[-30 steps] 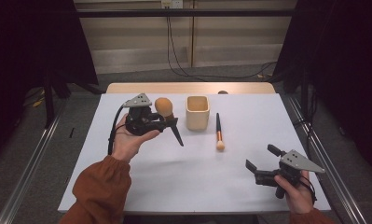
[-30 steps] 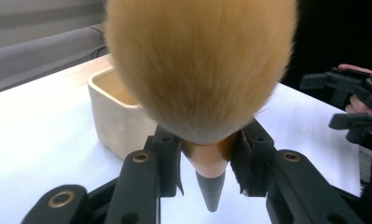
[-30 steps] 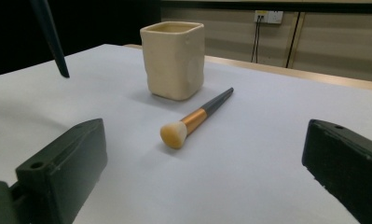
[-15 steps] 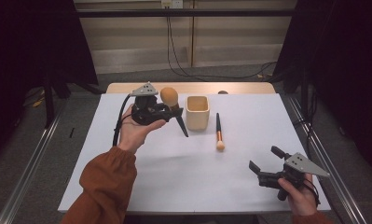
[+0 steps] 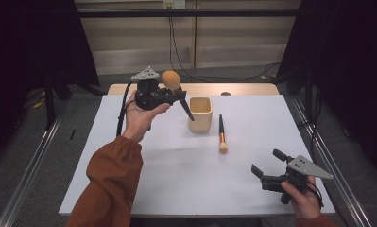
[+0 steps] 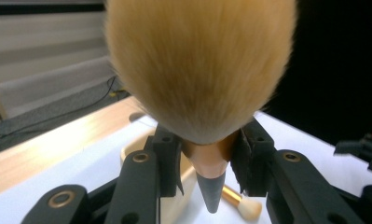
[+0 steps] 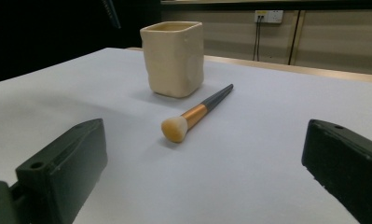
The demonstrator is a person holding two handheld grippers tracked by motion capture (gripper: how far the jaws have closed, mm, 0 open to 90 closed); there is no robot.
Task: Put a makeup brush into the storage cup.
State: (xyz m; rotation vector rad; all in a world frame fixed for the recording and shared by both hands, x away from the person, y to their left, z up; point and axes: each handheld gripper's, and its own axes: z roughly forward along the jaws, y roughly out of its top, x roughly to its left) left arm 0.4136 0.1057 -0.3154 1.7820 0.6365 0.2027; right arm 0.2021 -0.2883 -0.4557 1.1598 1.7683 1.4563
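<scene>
My left gripper [image 5: 173,94] is raised above the table's back left, shut on a big makeup brush [image 5: 171,79] with a fluffy orange head and a dark handle slanting down toward the cream cup [image 5: 200,113]. The left gripper view has that brush head [image 6: 200,65] looming above the jaws, which clamp its copper ferrule. A smaller brush [image 5: 221,135] lies flat on the table right of the cup, bristles toward me; the right gripper view has this brush [image 7: 195,113] in front of the cup [image 7: 173,58]. My right gripper [image 5: 266,165] rests open near the front right.
A white table [image 5: 176,175] carries everything, with a wooden strip [image 5: 252,89] along its far edge. Cables hang down the back wall. Dark curtains stand at both sides, and metal rails run along the floor.
My left hand has carried the big brush up and to the right, closer to the cup. The right gripper, the cup and the small brush have stayed put.
</scene>
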